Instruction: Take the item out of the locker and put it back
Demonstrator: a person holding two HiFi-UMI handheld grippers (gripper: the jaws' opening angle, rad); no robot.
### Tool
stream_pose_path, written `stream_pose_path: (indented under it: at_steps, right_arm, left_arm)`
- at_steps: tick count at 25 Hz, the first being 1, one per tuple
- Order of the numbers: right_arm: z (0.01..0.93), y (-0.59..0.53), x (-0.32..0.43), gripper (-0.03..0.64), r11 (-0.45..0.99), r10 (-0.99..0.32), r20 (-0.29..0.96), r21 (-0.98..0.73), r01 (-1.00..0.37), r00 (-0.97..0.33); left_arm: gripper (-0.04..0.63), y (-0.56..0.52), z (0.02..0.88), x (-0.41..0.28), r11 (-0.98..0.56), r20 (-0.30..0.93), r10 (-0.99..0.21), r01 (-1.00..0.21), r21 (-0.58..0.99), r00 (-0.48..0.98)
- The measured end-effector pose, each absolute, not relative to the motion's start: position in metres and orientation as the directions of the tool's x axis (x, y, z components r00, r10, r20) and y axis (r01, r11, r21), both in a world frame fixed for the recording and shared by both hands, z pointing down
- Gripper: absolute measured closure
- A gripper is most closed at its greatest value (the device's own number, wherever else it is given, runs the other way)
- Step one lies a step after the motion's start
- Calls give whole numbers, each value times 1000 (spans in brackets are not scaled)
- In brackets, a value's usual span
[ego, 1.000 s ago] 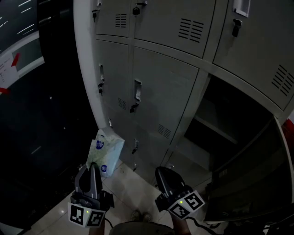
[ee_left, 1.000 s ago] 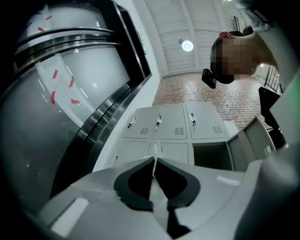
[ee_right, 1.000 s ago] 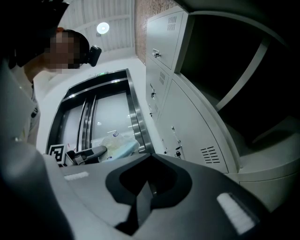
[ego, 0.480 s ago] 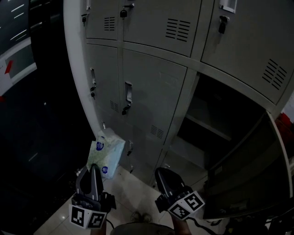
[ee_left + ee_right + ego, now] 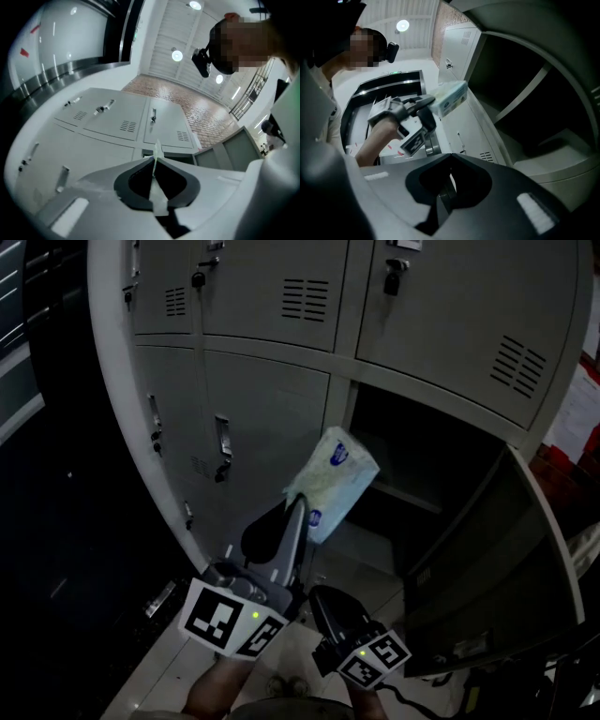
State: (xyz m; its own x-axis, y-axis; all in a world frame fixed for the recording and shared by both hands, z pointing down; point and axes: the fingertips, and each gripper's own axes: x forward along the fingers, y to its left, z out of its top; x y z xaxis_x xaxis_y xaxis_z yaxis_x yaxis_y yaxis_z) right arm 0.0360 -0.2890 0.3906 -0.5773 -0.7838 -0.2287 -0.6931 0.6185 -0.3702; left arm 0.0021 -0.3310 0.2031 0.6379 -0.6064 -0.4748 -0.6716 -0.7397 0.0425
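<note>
**Locker bank** (image 5: pixel 272 418): grey metal, several tiers. It stands ahead of the left hand-held gripper (image 5: pixel 300 510) and rises above it. Closed doors carry louvre vents and latch handles.

**Open compartment** (image 5: pixel 441 465): just ahead and to the right of the left hand-held gripper. The interior is dark.

**Shelf** (image 5: pixel 405 495): a single horizontal board across the compartment, beyond the left hand-held gripper's tip. Its surface is too dim to tell what lies on it.

**Door** (image 5: pixel 487 568): swung outward, to the right of the right hand-held gripper (image 5: pixel 325 601).

**Floor** (image 5: pixel 155 673): pale tiles below both hand-held grippers, meeting the locker base.
</note>
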Motion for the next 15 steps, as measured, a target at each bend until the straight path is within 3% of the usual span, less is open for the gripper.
stream_pose_path:
  at_steps: [6,15]
  right_arm:
    - [395,-280,69,621,539,-842,-226,-386,-749,-489]
    - [394,-273,111,621,452,-892,-221,-391,-801,-395]
  left_arm:
    - [588,-398,196,112,-778,-371,-570,-626,-43,733]
    - [588,-469,230,198,-777,-203,-618,-629,11,759]
